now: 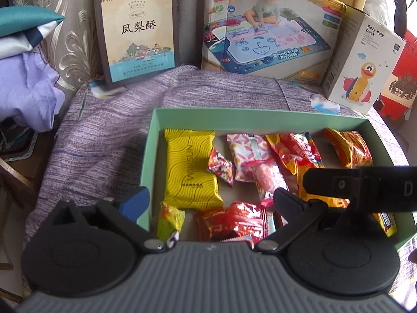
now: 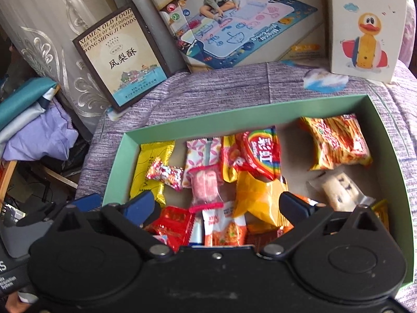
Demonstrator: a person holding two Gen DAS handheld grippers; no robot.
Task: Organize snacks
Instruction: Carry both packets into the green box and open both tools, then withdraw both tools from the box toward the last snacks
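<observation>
both grippers hover with jaws wide and empty: left gripper [image 1: 208,200] and right gripper [image 2: 219,206] sit over the near end of the green box [image 2: 198,122], where the snacks lie. descend vertically on one wrapper, e.g. the yellow packet [image 1: 191,168]. bare floor beside the noodle pack [image 2: 338,143] gives placing room; avoid the box walls.
</observation>
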